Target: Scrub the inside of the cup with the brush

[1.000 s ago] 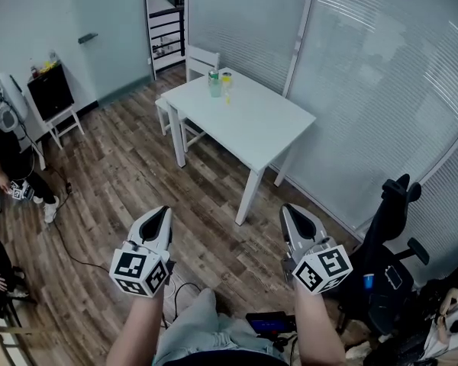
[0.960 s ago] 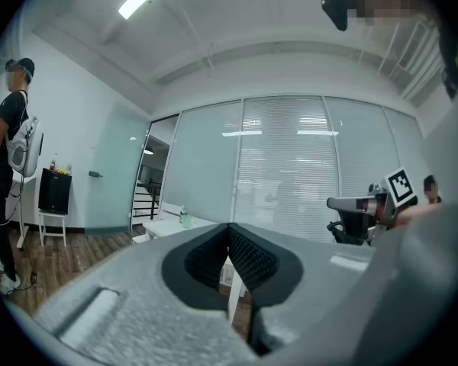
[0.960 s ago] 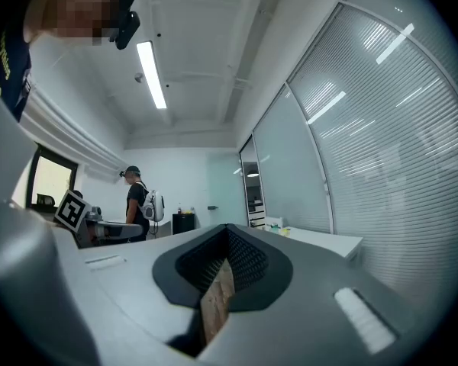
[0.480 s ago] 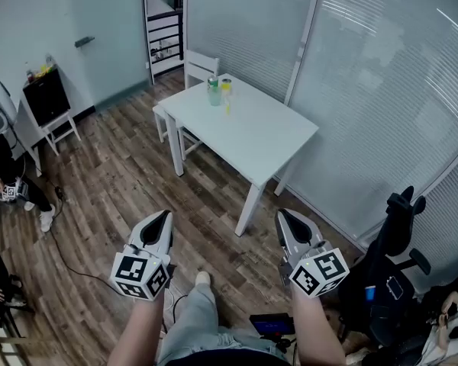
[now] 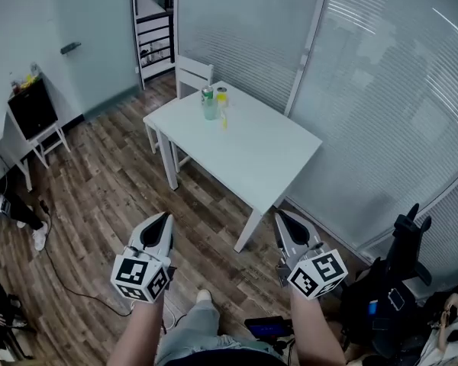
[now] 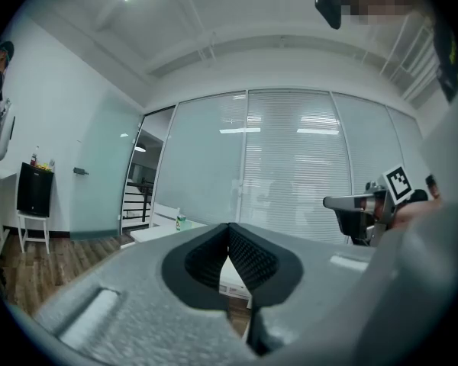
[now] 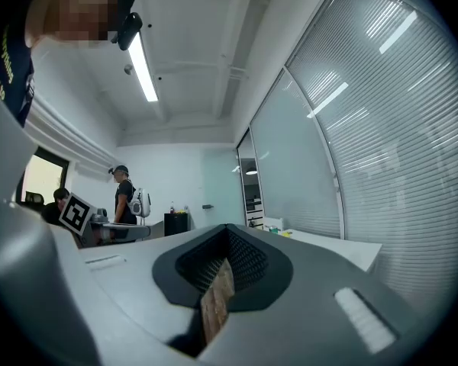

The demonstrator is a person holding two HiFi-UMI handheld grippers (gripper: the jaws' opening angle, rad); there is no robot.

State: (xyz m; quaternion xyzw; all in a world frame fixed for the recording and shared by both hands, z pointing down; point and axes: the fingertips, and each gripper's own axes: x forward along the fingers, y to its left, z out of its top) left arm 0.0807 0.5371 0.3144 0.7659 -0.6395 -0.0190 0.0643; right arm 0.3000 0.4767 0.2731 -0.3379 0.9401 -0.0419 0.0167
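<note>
Two hand-held grippers, left gripper (image 5: 160, 218) and right gripper (image 5: 284, 216), both fully closed and empty, point level toward one white table (image 5: 267, 155). At its far end stands one cup (image 5: 209, 111), upright (long axis vertical), beside a yellow item (image 5: 223, 95) too small to identify.

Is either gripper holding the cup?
No, the left gripper and right gripper are both shut on nothing, and the cup stands on the white table ahead.

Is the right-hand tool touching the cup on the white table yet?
Apart. The head view shows the right tool held near the person, with wood floor between it and the table; the cup stands at the table's far end.
</note>
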